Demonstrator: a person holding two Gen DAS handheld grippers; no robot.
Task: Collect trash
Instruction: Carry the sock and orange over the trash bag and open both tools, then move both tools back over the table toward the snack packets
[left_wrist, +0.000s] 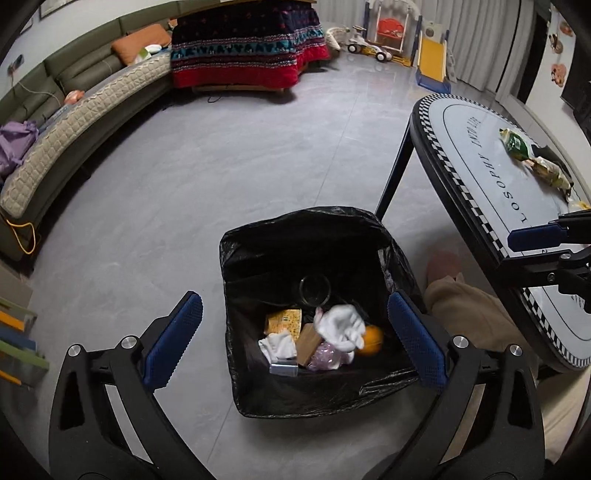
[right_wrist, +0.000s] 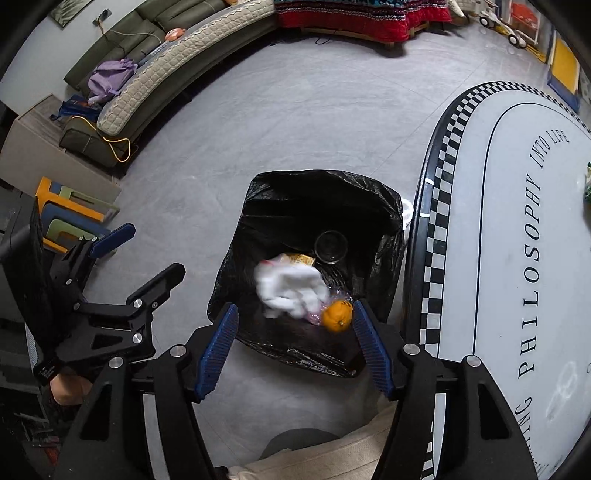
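Observation:
A bin lined with a black bag (left_wrist: 295, 236) stands on the floor, also in the right wrist view (right_wrist: 295, 192). In it lie an orange (left_wrist: 371, 339), a clear cup (left_wrist: 314, 290), a yellow packet (left_wrist: 284, 321) and tissue. A blurred white crumpled tissue (left_wrist: 338, 326) is in the air over the bin, also in the right wrist view (right_wrist: 291, 286). My left gripper (left_wrist: 295, 343) is open and empty above the bin. My right gripper (right_wrist: 295, 347) is open and empty above the bin's near rim. Snack wrappers (left_wrist: 532, 158) lie on the table.
A round table (right_wrist: 498, 240) with a checkered rim stands right of the bin. A curved sofa (left_wrist: 85, 122) runs along the far left. A table with a red patterned cloth (left_wrist: 247, 48) and toys (left_wrist: 391, 33) stand at the back. Stools (right_wrist: 70, 210) lie on the left.

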